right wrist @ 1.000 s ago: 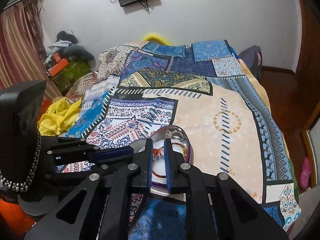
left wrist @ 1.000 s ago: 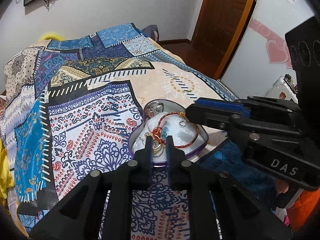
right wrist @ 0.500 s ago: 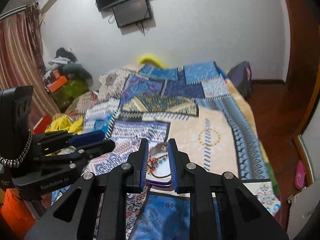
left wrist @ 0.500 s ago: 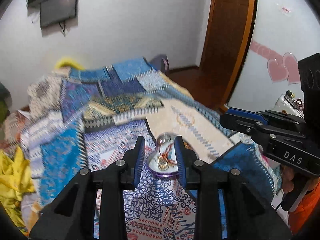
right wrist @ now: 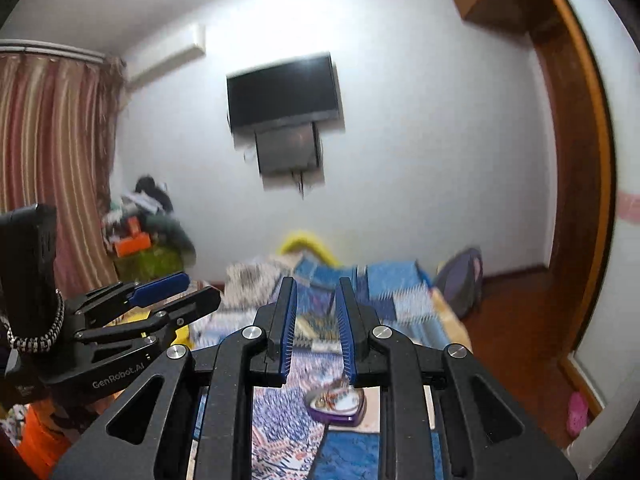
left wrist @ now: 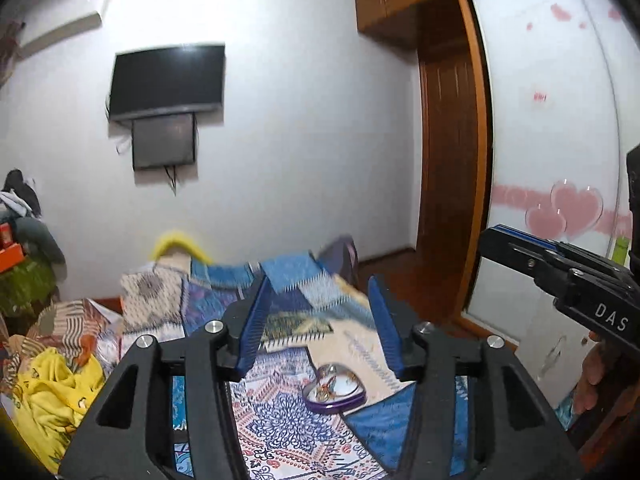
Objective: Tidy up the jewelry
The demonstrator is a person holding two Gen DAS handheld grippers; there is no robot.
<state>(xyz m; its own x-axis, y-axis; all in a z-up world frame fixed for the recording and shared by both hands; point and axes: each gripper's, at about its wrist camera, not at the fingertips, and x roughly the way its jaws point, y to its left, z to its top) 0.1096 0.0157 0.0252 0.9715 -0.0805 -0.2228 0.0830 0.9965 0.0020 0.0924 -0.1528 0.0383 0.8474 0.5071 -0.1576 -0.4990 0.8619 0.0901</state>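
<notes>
Hovering above patterned bedspread: left gripper fingers spread, right gripper fingers parted, heart-shaped tin unobstructed

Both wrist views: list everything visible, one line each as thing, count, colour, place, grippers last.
Heart-shaped tin: one, purple, on the bedspread, holding red and gold jewelry.
Bedspread: one, blue patchwork, covering the bed.
Yellow cloth: one, yellow, at the bed's left edge.
TV: one, black, on the far wall, with a smaller dark panel below.
Curtain: one, striped red, left wall.
Clothes pile: one, mixed colours, far left corner.
Door: one, brown wood, right of the bed.
Heart stickers: several, pink, on the white wardrobe.
Left gripper: black with blue pads, open, empty.
Right gripper: same, open, empty.
</notes>
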